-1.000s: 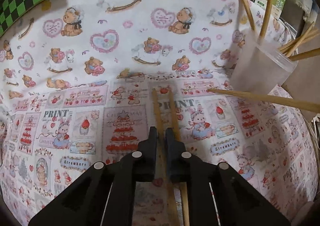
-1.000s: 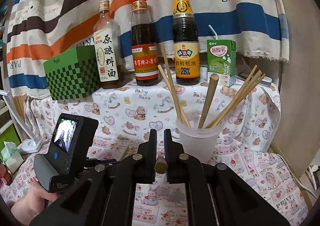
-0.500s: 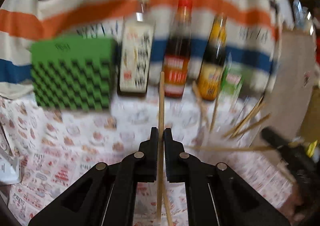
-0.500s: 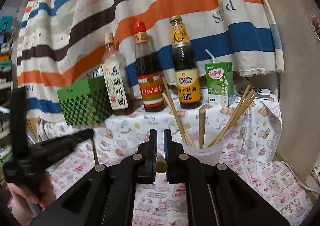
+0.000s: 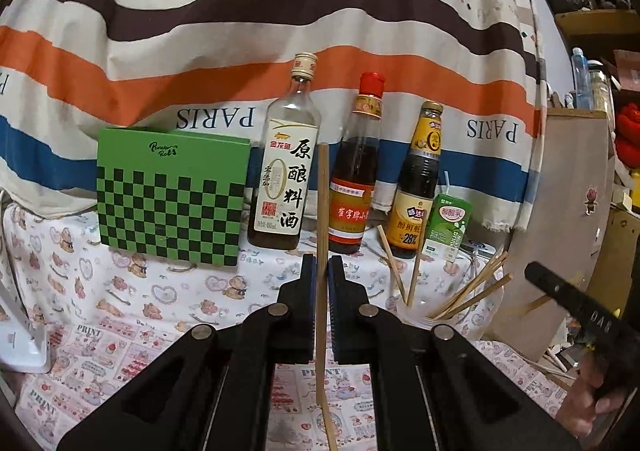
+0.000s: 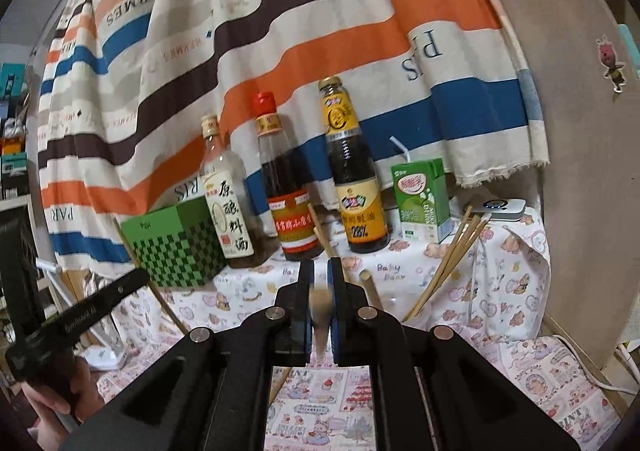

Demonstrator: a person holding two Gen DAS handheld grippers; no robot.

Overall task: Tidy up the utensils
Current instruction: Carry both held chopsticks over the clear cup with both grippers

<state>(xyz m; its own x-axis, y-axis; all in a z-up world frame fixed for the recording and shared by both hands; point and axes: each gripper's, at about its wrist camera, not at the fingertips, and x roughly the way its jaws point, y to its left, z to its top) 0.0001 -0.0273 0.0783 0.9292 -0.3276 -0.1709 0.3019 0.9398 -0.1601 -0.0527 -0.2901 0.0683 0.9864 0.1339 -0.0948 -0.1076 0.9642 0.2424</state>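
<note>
Both grippers held a chopstick above the table

The left gripper (image 5: 322, 271) was clenched on one wooden chopstick (image 5: 322, 211), which stood upright between its pads, in front of the bottles (image 5: 285, 171) at the far side. The right gripper (image 6: 320, 279) grasped the blunt end of a second stick (image 6: 319, 301). The clear cup (image 5: 416, 317) with more chopsticks stood on the printed tablecloth (image 5: 120, 315), near right of the left gripper. A green checked box (image 5: 172, 195) stood far left.

Left hand-held gripper (image 5: 321, 271) lifted chopstick (image 5: 322, 211) off tablecloth (image 5: 120, 303).
</note>
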